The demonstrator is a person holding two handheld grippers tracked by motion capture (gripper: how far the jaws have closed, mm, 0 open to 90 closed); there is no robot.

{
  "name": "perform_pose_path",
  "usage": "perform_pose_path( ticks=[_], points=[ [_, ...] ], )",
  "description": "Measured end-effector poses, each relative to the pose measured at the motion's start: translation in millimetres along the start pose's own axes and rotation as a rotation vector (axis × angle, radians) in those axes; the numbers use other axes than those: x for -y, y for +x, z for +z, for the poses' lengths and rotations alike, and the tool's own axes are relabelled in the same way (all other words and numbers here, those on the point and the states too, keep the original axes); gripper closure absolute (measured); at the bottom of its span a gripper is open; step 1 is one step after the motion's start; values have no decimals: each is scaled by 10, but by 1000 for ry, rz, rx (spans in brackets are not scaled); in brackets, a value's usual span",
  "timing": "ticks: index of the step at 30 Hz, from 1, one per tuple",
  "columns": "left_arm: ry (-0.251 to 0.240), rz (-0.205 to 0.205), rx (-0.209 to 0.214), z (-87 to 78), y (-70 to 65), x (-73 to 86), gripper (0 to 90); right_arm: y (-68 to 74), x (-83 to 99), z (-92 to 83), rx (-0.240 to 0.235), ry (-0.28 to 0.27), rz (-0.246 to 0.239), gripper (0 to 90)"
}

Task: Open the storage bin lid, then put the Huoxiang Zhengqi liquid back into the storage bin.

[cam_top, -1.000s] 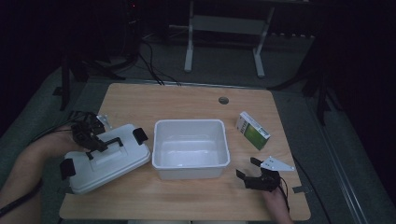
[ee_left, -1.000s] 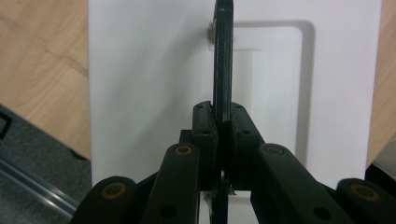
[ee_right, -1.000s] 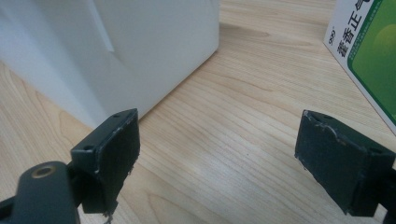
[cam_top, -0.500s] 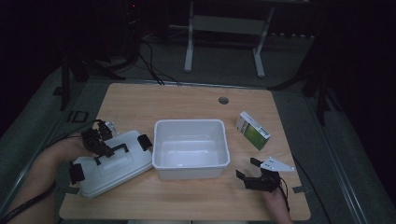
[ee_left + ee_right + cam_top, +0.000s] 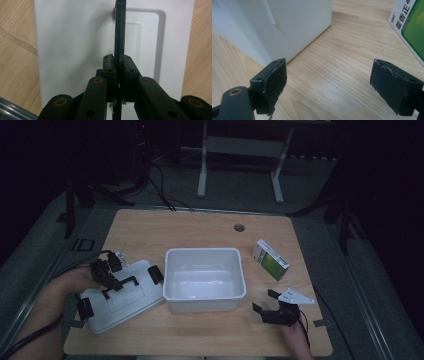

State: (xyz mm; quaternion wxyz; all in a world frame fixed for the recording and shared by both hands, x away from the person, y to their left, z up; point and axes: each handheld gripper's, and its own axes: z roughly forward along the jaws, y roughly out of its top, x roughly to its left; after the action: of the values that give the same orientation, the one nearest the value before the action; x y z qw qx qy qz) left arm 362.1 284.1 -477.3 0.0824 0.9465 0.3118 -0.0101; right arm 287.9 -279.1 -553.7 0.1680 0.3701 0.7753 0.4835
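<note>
A white lid [image 5: 125,302] with black clips lies low at the table's left, beside an open white bin [image 5: 205,254]. My left gripper [image 5: 112,282] is shut on the lid's thin black handle [image 5: 124,283]. In the left gripper view the handle [image 5: 119,37] runs upright between the jaws of the left gripper [image 5: 119,67], with the lid [image 5: 75,37] behind it. Whether the lid rests on the wood I cannot tell. My right gripper [image 5: 265,301] stands open near the front right. The right gripper view shows this gripper [image 5: 332,85] holding nothing, just over the tabletop.
A green and white carton [image 5: 270,259] lies right of the bin, and its edge [image 5: 409,22] is at the top right of the right gripper view. The bin's wall [image 5: 287,22] stands close on the left there. A round cable hole [image 5: 239,227] is at the table's back.
My left hand has sunk with the lid, bringing it down toward the table at the bin's left. The right gripper has kept still.
</note>
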Motion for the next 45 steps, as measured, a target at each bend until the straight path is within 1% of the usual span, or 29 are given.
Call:
perform_pose_path(
  ticks=[1,3,4,5,6,7,8,10,11,13,14,17,19,22,23,27,29,30,31,33,34,36,37,40,42,44,45],
  points=[
    [-1,-7,-8,-9,0,-6,809,1,-1,-1,0,2,-1,137],
    [-10,-19,4,-42,1,-16,725,1,-2,-5,-2,0,0,137],
    [-19,-18,9,-67,-2,-25,700,0,-2,-6,2,-2,1,137],
    [-15,-24,5,-84,-1,-37,659,-3,-2,-7,6,0,1,137],
    [-1,-26,2,-96,-3,-49,639,-6,-2,-8,5,0,3,137],
    [3,-22,-8,-103,-8,-54,620,-7,-3,-8,5,1,4,138],
    [8,-27,-16,-113,-13,-62,601,-7,-4,-8,5,3,3,139],
    [5,-30,-36,-139,-17,-70,555,-1,-8,-11,5,3,-1,140],
    [3,-35,-37,-157,-17,-71,534,0,-10,-15,7,6,-5,140],
    [-9,-25,-34,-189,-16,-67,509,2,-13,-22,9,4,-4,139],
    [-12,-29,-33,-206,-12,-65,508,2,-13,-25,12,2,-5,139],
    [2,-26,-43,-222,-19,-69,508,0,-8,-35,19,10,-12,140],
    [16,-19,-41,-226,-39,-74,508,1,-10,-42,20,17,-19,139],
    [21,-14,-37,-235,-61,-86,508,3,-20,-63,26,16,-28,143],
    [26,-9,-44,-234,-69,-90,507,5,-22,-72,29,16,-33,145],
    [20,0,-41,-238,-97,-100,488,20,-31,-86,32,28,-49,145],
    [19,5,-33,-242,-114,-107,488,20,-31,-91,27,24,-46,145],
    [18,7,-36,-252,-131,-119,488,11,-34,-103,1,13,-21,143],
    [14,10,-26,-265,-138,-128,488,-3,-49,-123,-7,8,-4,143],
    [19,14,-32,-284,-154,-141,488,-24,-75,-153,-1,5,9,137],
    [13,13,-26,-292,-157,-145,488,-36,-92,-174,7,0,17,137],
    [3,19,-26,-310,-179,-156,488,-66,-126,-223,1,-21,46,136],
    [3,21,-20,-315,-183,-160,488,-79,-142,-249,4,-33,54,134],
    [1,25,-25,-322,-195,-165,488,-106,-177,-299,10,-49,61,131],
    [-2,31,-18,-324,-208,-172,488,-141,-228,-358,39,-56,60,128],
    [8,40,-13,-318,-225,-182,488,-176,-262,-410,27,-69,56,119],
    [9,42,-15,-316,-232,-188,487,-193,-282,-432,28,-74,58,119]
  ],
)
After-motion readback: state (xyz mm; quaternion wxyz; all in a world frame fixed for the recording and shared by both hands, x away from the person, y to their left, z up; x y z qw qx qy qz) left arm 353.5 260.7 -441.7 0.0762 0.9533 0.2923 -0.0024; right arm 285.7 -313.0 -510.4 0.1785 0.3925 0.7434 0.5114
